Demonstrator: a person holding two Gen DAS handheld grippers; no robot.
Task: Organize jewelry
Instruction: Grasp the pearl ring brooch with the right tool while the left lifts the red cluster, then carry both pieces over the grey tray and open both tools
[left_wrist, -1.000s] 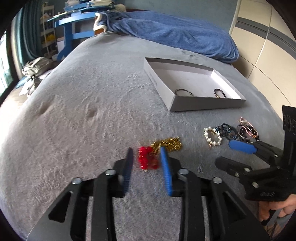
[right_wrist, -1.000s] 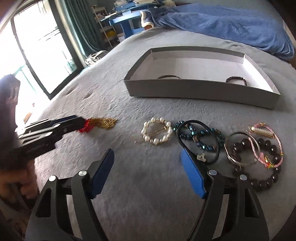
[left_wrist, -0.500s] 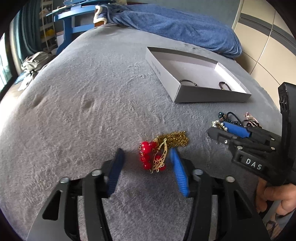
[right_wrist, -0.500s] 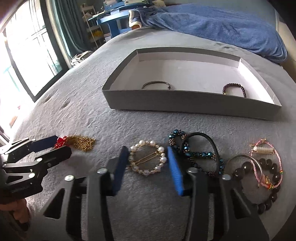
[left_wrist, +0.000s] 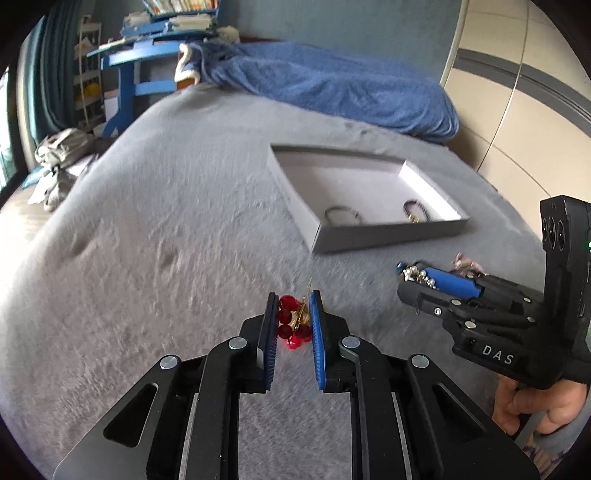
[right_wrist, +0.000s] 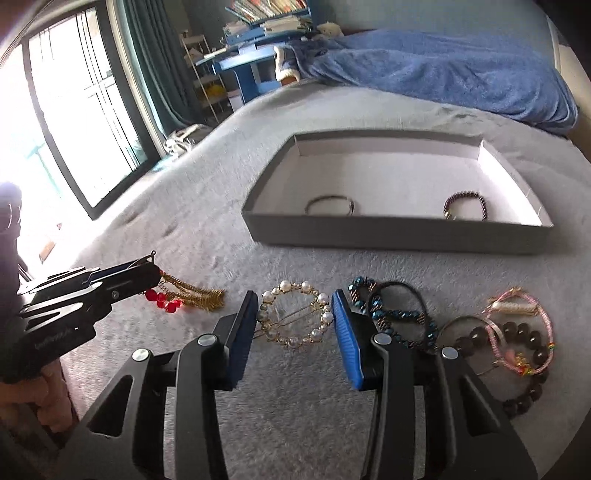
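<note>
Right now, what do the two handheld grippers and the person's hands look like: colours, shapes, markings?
Both the left gripper and the right gripper are matte black, with angular linked arms, silver round pivot pins and triangular cut-outs. Their fingers carry ribbed blue pads. The right gripper's body shows white letters "DAS" and a small green light in the left wrist view. The hand holding it is bare; no sleeve or cable is visible.

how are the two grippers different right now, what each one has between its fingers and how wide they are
The left gripper is narrowed around the red bead and gold chain piece; the right gripper stands wider, either side of the pearl ring. The red beads sit squeezed between the left pads, while the pearl ring still lies flat on the grey blanket, seemingly ungripped. Both have blue pads.
</note>
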